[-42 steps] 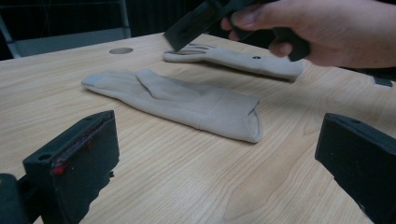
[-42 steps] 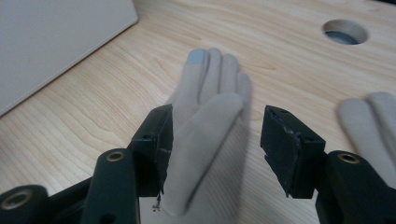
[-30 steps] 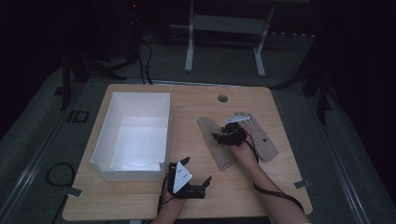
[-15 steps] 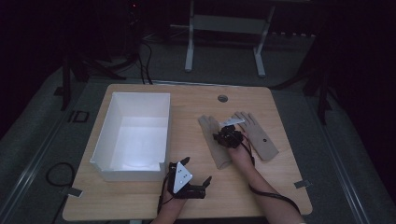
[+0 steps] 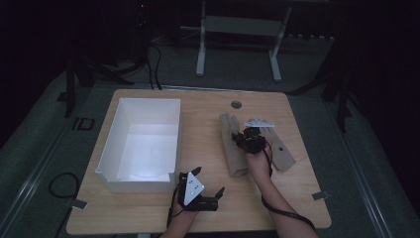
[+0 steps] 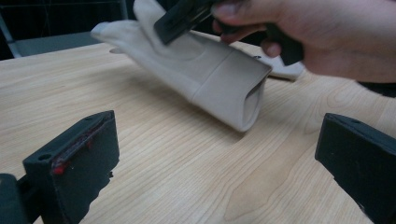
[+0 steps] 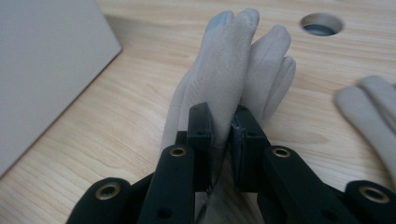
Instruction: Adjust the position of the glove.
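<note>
Right claw just closed, pinching thin fold of glove beside white box; lift could slip. Left claw apart, idle.

Right hand-held gripper pinching a glove

So the right hand-held gripper has just closed its two black jaws on a fold of the beige glove, and the fabric is squeezed tight between the pads. The glove's fingers bunch together and stick up past the jaws, pointing away from the camera. A second glove lies on the wooden table off to the right, apart from the first. There's a round hole in the table up top, and a white box wall on the left.
</note>
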`<state>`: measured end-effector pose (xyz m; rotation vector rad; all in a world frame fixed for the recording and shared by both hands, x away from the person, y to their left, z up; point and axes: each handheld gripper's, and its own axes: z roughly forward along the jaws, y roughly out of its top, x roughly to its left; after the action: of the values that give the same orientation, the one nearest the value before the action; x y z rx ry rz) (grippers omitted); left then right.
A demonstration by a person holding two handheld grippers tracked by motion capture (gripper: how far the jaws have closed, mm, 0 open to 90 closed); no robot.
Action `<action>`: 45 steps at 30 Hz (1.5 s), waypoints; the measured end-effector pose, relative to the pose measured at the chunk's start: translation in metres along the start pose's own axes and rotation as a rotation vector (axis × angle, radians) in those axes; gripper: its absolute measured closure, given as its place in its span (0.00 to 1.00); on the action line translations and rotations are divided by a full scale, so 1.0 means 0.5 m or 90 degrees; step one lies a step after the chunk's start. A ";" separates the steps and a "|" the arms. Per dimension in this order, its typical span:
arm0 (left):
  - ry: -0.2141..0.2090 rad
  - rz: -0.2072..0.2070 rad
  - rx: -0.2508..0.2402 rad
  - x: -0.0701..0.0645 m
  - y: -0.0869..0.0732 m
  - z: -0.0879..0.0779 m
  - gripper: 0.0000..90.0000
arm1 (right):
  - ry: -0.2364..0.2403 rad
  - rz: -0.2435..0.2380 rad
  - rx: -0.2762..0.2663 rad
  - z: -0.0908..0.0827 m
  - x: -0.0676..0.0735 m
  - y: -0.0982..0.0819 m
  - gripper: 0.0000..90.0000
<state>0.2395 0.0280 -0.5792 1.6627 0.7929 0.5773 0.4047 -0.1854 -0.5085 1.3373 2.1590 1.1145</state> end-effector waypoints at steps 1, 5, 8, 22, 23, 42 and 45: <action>0.000 0.000 0.000 0.000 0.000 0.000 0.00 | -0.004 0.011 -0.006 -0.008 -0.001 0.000 0.89; 0.000 0.001 0.000 0.000 0.000 0.000 0.00 | -0.017 0.030 -0.016 -0.025 -0.005 -0.005 0.89; 0.001 0.000 0.000 0.000 0.000 0.000 0.00 | -0.029 0.060 -0.021 -0.036 -0.012 -0.027 0.89; -0.004 0.002 -0.002 -0.001 0.000 0.001 0.00 | -0.064 0.106 0.018 0.022 -0.027 -0.108 0.81; -0.005 0.002 -0.002 -0.001 0.000 0.001 0.00 | -0.061 0.105 0.019 0.025 -0.028 -0.114 0.79; -0.005 0.001 -0.002 -0.001 0.000 0.001 0.00 | -0.067 -0.034 -0.056 -0.044 -0.040 -0.059 0.59; -0.005 -0.001 -0.003 -0.001 0.000 0.001 0.00 | -0.044 -0.050 -0.053 -0.059 -0.067 -0.046 0.59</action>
<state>0.2397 0.0272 -0.5793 1.6594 0.7859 0.5711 0.3881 -0.2327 -0.5114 1.2257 2.0736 1.0996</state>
